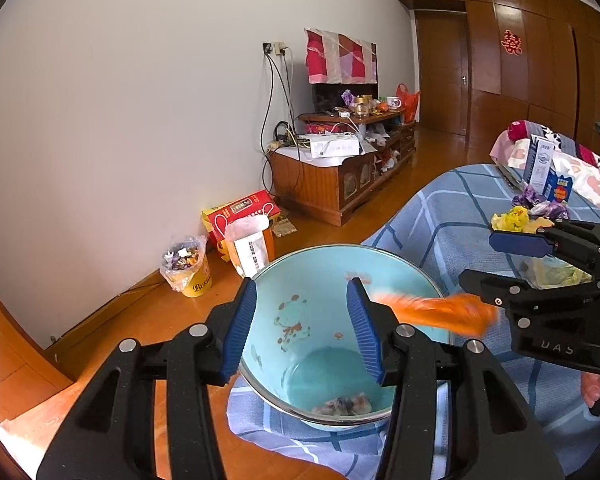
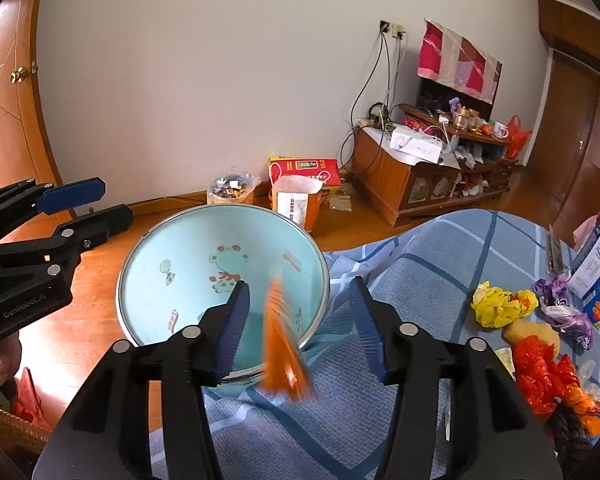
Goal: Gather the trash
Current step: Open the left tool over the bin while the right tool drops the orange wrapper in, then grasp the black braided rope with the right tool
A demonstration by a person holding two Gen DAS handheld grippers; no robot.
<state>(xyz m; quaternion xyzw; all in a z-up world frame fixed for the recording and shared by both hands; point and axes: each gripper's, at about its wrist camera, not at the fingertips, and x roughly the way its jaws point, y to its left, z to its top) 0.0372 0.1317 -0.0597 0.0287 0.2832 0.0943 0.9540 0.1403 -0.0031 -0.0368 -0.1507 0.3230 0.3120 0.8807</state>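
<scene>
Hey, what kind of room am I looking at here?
Most likely a lived-in bedroom in a home: a bed with a blue checked blanket, a cluttered wooden cabinet against the white wall, and a wood-panelled wardrobe behind.

The bin (image 2: 188, 264) stands at the bed (image 2: 440, 264) edge, a wrapper (image 2: 284, 344) above its rim; trash pile (image 2: 536, 344) lies right on the bed.

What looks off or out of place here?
The orange wrapper is motion-blurred in mid-air over the edge of the light blue bin, between the open right gripper's fingers with neither pad on it. The left gripper is open too. More crumpled trash lies on the blue checked bedspread.
</scene>
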